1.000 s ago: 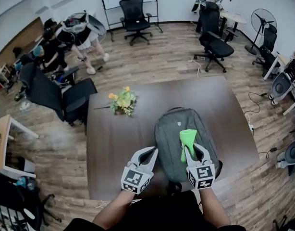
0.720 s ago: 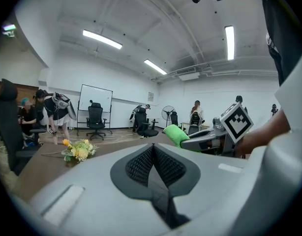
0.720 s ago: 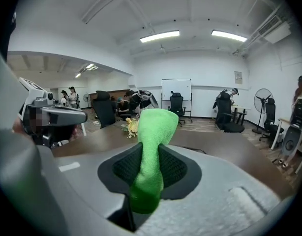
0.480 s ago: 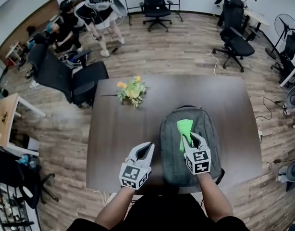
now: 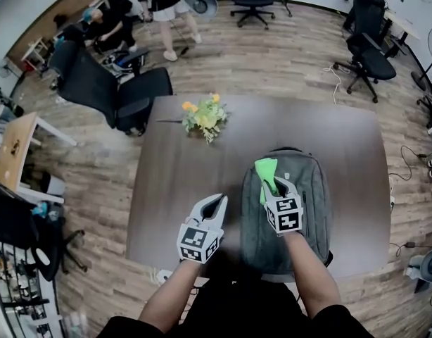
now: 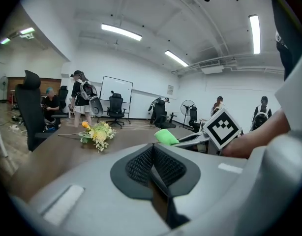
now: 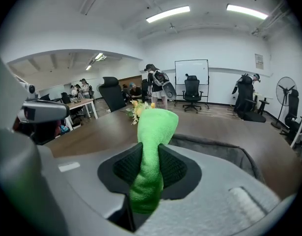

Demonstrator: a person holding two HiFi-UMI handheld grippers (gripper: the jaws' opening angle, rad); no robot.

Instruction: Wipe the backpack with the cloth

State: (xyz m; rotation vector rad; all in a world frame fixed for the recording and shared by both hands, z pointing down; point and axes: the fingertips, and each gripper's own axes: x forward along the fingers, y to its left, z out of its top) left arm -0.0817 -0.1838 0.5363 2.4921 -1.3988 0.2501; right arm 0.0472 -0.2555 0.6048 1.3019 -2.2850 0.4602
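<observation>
Backpack: a grey fabric backpack (image 5: 311,189) lies flat on the dark brown wooden bench (image 5: 181,182). Its top handle points away from the person and its bottom end reaches the near edge. From the right gripper view its dark-edged grey rim (image 7: 225,151) curves just under the claw.
Backpack look: plain, matte grey cloth, rounded at the top, with darker seams along the side.
Inside the backpack: it looks closed, so I cannot tell what is in it.
Cloth: a bright green fuzzy cloth (image 5: 267,171) is bunched into a thick roll over the upper left part of the backpack. Its free end (image 7: 153,132) stands up past the claw tips and folds over. It shows from the left gripper view too, as a green lump (image 6: 166,137).
Right claw: the right claw (image 5: 278,186) is above the middle of the backpack. Its black ribbed pads are clamped on the green cloth (image 7: 150,171).
Left claw: the left claw (image 5: 214,201) is over bare bench just left of the backpack. Its pads are pressed together with nothing between them (image 6: 152,166).
Flowers: a small bunch of yellow and orange flowers with green leaves (image 5: 205,118) lies on the bench beyond the backpack, to its left and well apart from it.
Room: black office chairs and a few people are on the wood floor far beyond the backpack.
</observation>
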